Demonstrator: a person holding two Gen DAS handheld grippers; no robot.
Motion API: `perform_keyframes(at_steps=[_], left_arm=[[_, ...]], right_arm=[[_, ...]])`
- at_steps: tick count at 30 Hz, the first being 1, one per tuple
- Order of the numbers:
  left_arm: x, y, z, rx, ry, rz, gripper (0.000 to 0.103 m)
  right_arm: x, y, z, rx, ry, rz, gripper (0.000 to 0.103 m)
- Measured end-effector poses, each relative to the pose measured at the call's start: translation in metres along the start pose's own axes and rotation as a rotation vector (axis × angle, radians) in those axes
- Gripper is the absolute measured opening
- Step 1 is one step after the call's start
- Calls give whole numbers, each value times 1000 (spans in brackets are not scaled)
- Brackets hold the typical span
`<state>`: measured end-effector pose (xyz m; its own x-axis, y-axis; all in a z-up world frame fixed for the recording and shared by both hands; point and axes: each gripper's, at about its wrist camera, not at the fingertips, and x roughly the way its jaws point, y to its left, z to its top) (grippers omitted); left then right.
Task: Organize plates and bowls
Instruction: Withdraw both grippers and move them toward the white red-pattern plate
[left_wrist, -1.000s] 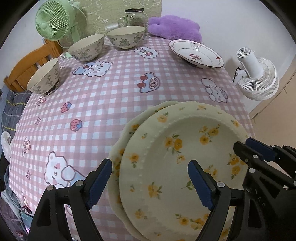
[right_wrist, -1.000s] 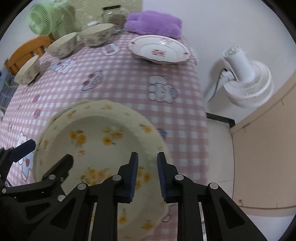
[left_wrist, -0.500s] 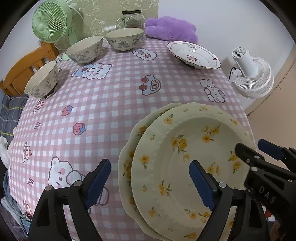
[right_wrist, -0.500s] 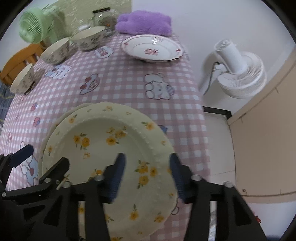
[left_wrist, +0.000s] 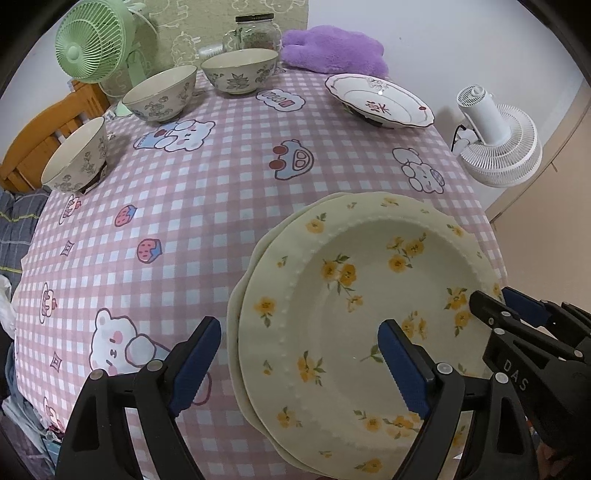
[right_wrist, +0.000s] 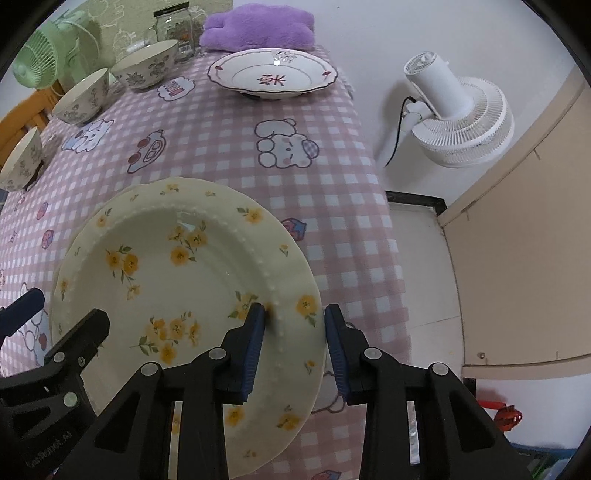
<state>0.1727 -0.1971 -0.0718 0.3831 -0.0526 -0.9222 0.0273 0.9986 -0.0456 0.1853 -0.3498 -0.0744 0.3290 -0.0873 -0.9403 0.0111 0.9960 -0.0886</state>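
Left wrist view: the left gripper (left_wrist: 299, 365) is held w/ fingers wide apart and nothing between the pads, one pad over the cloth, the other over the well of the top yellow-flower plate (left_wrist: 369, 306). That plate sits on a second matching plate (left_wrist: 240, 295), offset so a crescent of the lower rim shows on the side toward the tabletop's middle; the stack lies at the near right corner of the tabletop (left_wrist: 221, 184). The right gripper (left_wrist: 513, 306) is seen at the stack's right rim. Three bowls (left_wrist: 162, 96) stand along the far left edge, well apart from the stack, and a white red-trim plate (left_wrist: 380, 101) sits at the far right corner. Right wrist view: the right gripper's (right_wrist: 295, 332) jaws are closing astride the top plate's (right_wrist: 177, 295) rim, one pad on the inner face, the other outside the rim w/ a gap not yet taken up, so no firm pinch is judged yet. For a good grip the rim should be seated deep between the pads before any lift, and the lift kept level so the plate isn't dragged across the lower one. The stack lies close to the right edge; past it is open floor and a white fan (right_wrist: 458, 114), so moves are best taken inward, over the bare cloth mid-tabletop.
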Motion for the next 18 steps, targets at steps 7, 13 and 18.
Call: perform_keyframes(at_steps=[7,13,18], left_arm=[[-8,14,6,26,-19,-21,88],[-25,23,23,111,-60,-55,89],[-41,28,47,145,-112,-81,93]], right_arm=[[-1,5,3,37,12,-3,44],[-33,11,12,113,-77,4,66],[-57,23,26,157,-149,29,66]])
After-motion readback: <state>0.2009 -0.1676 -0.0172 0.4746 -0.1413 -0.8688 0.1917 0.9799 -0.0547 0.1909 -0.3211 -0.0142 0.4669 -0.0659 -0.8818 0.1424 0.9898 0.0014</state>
